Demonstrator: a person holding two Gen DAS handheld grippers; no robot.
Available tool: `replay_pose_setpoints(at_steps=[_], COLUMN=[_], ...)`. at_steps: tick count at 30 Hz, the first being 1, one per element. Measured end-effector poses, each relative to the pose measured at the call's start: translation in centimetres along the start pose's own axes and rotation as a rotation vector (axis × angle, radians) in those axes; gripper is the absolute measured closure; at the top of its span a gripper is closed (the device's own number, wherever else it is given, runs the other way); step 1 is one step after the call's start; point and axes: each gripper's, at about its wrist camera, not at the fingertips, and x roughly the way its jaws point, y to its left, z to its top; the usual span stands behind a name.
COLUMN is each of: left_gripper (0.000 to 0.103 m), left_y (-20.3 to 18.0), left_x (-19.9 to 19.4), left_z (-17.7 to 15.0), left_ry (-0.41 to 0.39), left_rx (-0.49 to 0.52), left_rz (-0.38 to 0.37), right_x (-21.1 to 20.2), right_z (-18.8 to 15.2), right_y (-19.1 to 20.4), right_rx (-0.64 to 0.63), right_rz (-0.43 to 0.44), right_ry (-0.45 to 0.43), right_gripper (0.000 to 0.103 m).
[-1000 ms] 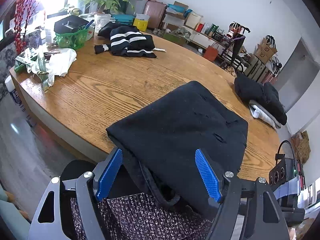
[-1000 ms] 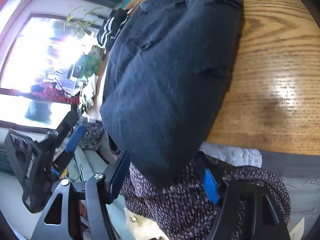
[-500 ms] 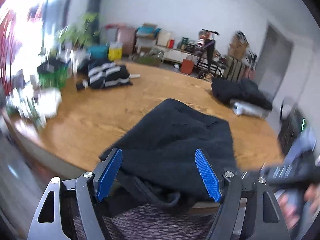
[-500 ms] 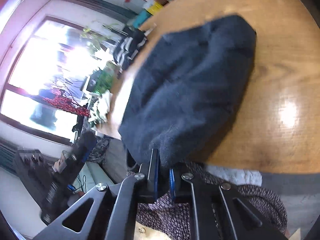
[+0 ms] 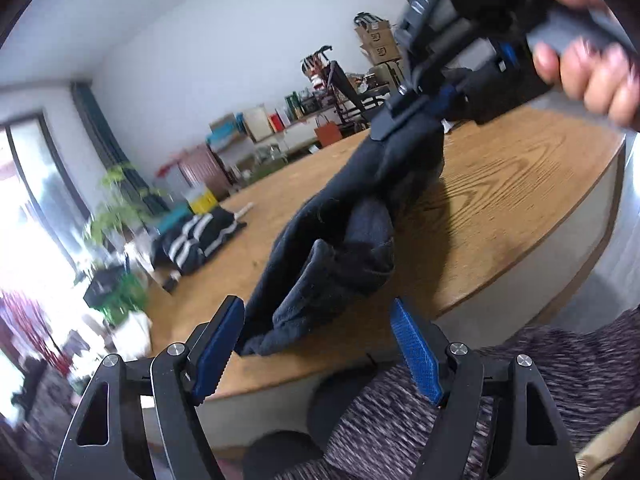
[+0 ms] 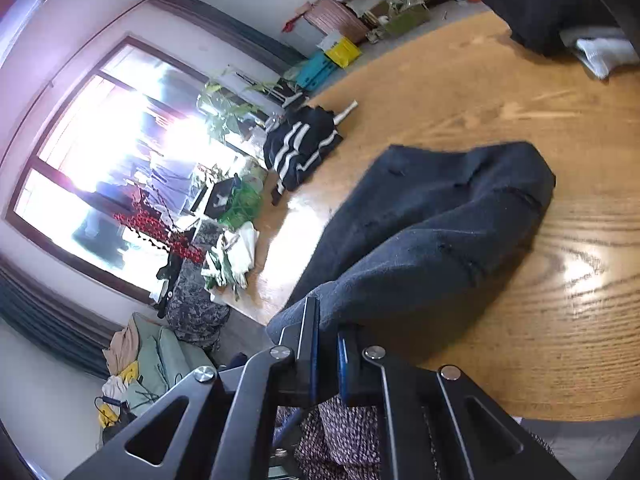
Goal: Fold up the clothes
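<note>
The right gripper has just snapped together on the near corner of the dark cloth and lifts it off the table, starting a fold. The left gripper is apart, the cloth's hanging end between its fingers. No containers nearby hold clothes.

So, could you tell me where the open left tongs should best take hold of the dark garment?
Probably the drooping lower corner of the dark garment, which hangs at the table edge between the left tongs. Come straight ahead from the near edge; the right tongs hold the opposite end raised.
</note>
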Motion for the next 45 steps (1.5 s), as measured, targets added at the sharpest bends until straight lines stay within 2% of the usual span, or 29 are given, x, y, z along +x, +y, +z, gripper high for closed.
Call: replay_pose_setpoints(at_steps=[2, 6, 14, 15, 16, 17, 18, 19, 21, 22, 23, 24, 27, 28, 29, 31, 34, 37, 39, 45], left_gripper=[0.027, 0.027, 0.027, 0.034, 0.062, 0.075, 0.083, 0.086, 0.087, 0.088, 0.088, 0.088, 0.089, 0.089, 0.089, 0.089, 0.090, 0.090, 0.090, 0.090], left_y=[-0.5, -0.7, 0.9, 0.9, 0.9, 1.2, 1.7, 2.1, 3.0, 3.4, 3.7, 4.0, 4.6, 4.5, 4.3, 4.3, 4.5, 5.0, 5.2, 5.7], left_x=[0.6, 2.9, 7.3, 7.7, 7.9, 8.0, 8.1, 8.2, 8.2, 8.2, 8.1, 8.1, 7.9, 7.8, 7.7, 7.8, 8.1, 8.5, 8.5, 8.9], left_z=[0.1, 0.0, 0.5, 0.7, 0.9, 1.1, 1.5, 1.9, 2.6, 3.1, 3.5, 3.9, 5.1, 5.4, 5.6, 6.2, 6.6, 6.7, 6.7, 6.3], left_ry=[-0.023, -0.014, 0.018, 0.025, 0.028, 0.029, 0.036, 0.044, 0.056, 0.058, 0.060, 0.062, 0.078, 0.084, 0.086, 0.097, 0.112, 0.126, 0.132, 0.142], left_rx=[0.043, 0.122, 0.112, 0.112, 0.105, 0.077, 0.031, -0.016, -0.104, -0.138, -0.172, -0.206, -0.279, -0.291, -0.298, -0.303, -0.324, -0.352, -0.359, -0.382], left_rz=[0.038, 0.059, 0.042, 0.032, 0.016, -0.010, -0.038, -0.066, -0.118, -0.135, -0.151, -0.168, -0.187, -0.183, -0.177, -0.156, -0.144, -0.145, -0.146, -0.177], right_x=[0.0, 0.1, -0.4, -0.4, -0.4, -0.5, -0.6, -0.7, -1.0, -1.3, -1.6, -2.0, -3.5, -3.9, -4.4, -5.2, -4.9, -3.3, -2.1, -0.4], right_z=[0.3, 0.6, 0.8, 0.7, 0.7, 0.7, 0.6, 0.6, 0.4, 0.3, 0.1, 0.0, -0.1, -0.1, -0.1, 0.0, 0.2, 0.7, 1.0, 2.3], right_y=[0.2, 0.1, 0.0, -0.1, -0.2, -0.3, -0.4, -0.6, -0.9, -1.2, -1.5, -1.9, -3.9, -4.5, -5.3, -6.8, -9.1, -10.3, -10.9, -12.0], right_rx=[0.002, 0.011, 0.018, 0.022, 0.024, 0.027, 0.030, 0.034, 0.043, 0.052, 0.064, 0.075, 0.147, 0.169, 0.194, 0.245, 0.357, 0.400, 0.442, 0.500], right_rz=[0.001, 0.008, 0.011, 0.011, 0.014, 0.017, 0.019, 0.020, 0.022, 0.018, 0.005, -0.006, -0.004, -0.035, -0.071, -0.134, -0.127, -0.127, -0.097, -0.066], right_ry=[-0.001, 0.010, 0.008, 0.010, 0.014, 0.016, 0.018, 0.015, 0.010, 0.005, -0.004, -0.010, -0.031, -0.046, -0.071, -0.115, -0.122, -0.106, -0.094, -0.107], right_gripper=[0.094, 0.094, 0.094, 0.094, 0.094, 0.094, 0.094, 0.094, 0.092, 0.087, 0.077, 0.072, 0.060, 0.046, 0.040, 0.037, 0.033, 0.031, 0.031, 0.027])
